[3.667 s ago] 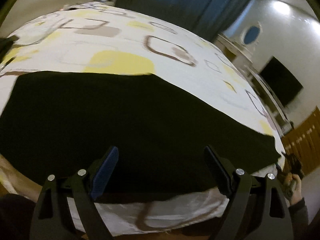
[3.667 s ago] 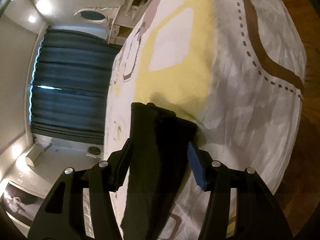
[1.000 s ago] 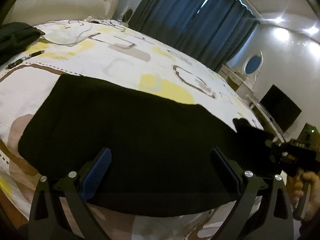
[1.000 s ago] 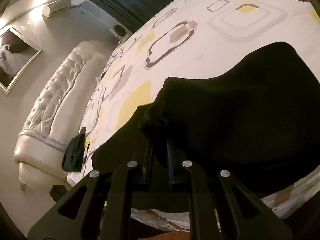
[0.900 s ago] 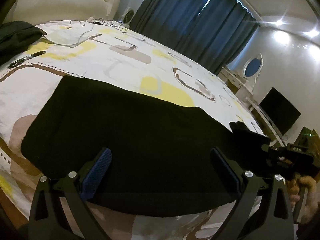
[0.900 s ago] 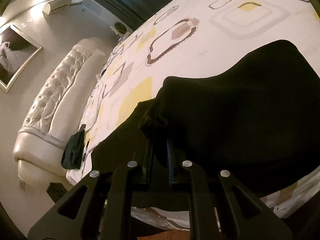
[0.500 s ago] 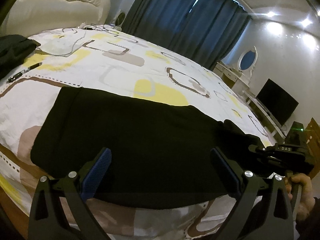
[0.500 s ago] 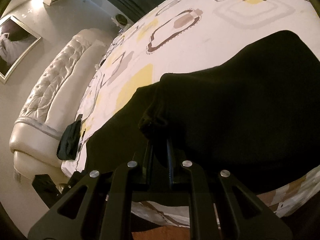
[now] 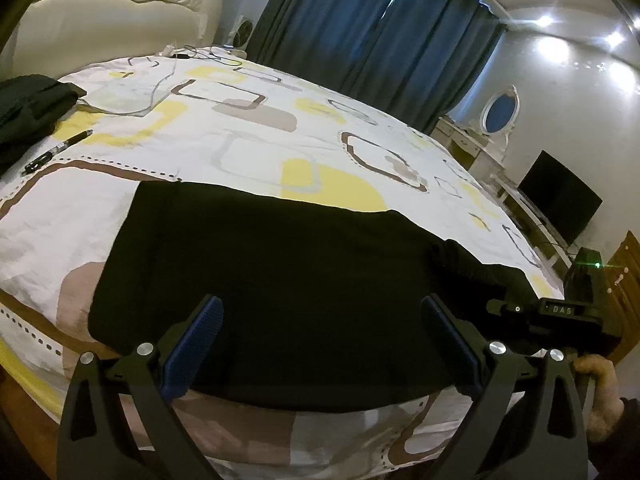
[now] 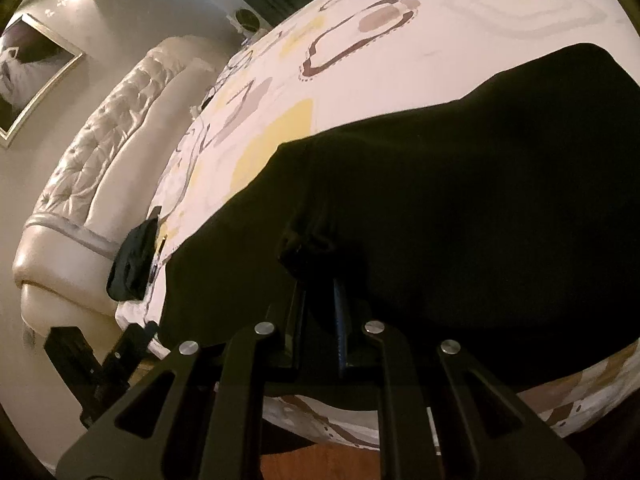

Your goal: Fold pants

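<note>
Black pants lie flat along the near edge of the bed. My left gripper is open and empty, held just above their near edge. My right gripper is shut on the pants' end, lifted and carried back over the rest of the black cloth. In the left wrist view the right gripper shows at the right with the raised fabric end in it.
The bed has a white cover with yellow and brown shapes. A dark garment and a pen lie at its far left. A padded headboard is behind. A TV and dresser stand at right.
My right gripper has closed on the pants' end, lifted it and carried it leftward over the pants. My left gripper has stayed open and drawn back slightly.
</note>
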The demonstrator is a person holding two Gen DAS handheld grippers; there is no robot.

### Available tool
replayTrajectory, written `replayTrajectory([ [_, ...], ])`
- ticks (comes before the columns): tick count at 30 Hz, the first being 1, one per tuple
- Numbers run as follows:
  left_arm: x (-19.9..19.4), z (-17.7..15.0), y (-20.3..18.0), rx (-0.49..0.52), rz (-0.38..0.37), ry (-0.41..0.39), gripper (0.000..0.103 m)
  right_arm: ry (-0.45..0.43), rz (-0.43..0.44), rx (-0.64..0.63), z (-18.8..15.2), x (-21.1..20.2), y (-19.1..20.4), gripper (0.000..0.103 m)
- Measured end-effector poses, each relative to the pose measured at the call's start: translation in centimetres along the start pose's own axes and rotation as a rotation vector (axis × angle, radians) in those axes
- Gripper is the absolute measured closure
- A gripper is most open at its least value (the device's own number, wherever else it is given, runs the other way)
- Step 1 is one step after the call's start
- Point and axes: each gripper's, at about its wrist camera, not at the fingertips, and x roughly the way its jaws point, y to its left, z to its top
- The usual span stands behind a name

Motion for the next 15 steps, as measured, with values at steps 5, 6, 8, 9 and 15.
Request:
replayTrajectory([
  [5, -0.2, 0.3, 0.5, -0.004, 0.007, 0.014, 0.005, 0.008, -0.037, -0.05, -0.3, 0.5, 0.5, 0.091],
  [6, -0.2, 0.3, 0.7, -0.008, 0.007, 0.018, 0.005, 0.009, -0.046, -0.063, -0.4, 0.7, 0.7, 0.091],
  [8, -0.2, 0.4, 1.0, -0.018, 0.008, 0.03, 0.005, 0.014, -0.058, -0.085, -0.7, 0.9, 0.9, 0.089],
  [9, -0.2, 0.4, 1.2, -0.025, 0.01, 0.035, 0.005, 0.013, -0.062, -0.097, -0.8, 0.9, 1.0, 0.087],
  [15, -0.6, 0.6, 2.6, -0.06, 0.015, 0.059, 0.005, 0.013, -0.069, -0.13, -1.5, 1.2, 1.6, 0.075],
])
